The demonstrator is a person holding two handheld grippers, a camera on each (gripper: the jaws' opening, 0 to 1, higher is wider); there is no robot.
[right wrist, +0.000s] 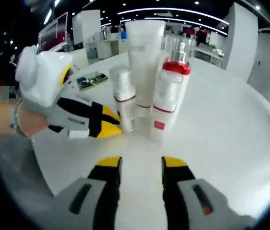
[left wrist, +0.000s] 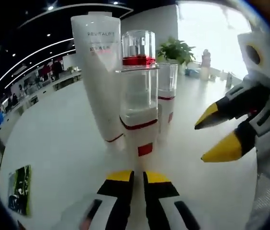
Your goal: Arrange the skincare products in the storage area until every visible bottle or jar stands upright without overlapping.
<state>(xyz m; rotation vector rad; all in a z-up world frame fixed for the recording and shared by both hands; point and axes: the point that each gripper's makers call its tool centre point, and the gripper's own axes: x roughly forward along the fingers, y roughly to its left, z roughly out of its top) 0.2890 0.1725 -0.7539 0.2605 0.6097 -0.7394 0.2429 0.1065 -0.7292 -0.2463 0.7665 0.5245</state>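
Left gripper view shows the tube (left wrist: 101,72), pump bottle (left wrist: 139,96) and small bottle (left wrist: 166,103) upright, clustered on the surface (left wrist: 53,143), seemingly finished; left tool (left wrist: 139,178) nearly closed, right tool (right wrist: 140,163) parted, both empty.

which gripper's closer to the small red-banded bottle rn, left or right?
Left. In the right gripper view, the left gripper has its yellow tips almost touching the small red-banded bottle, beside its base. The right gripper sits back from the bottles, open, with bare table between.

White round table (left wrist: 53,143); potted plant (left wrist: 175,50) at its far edge by a bright window (left wrist: 211,33). Dark ceiling with curved light strips (right wrist: 173,10). Desks behind.
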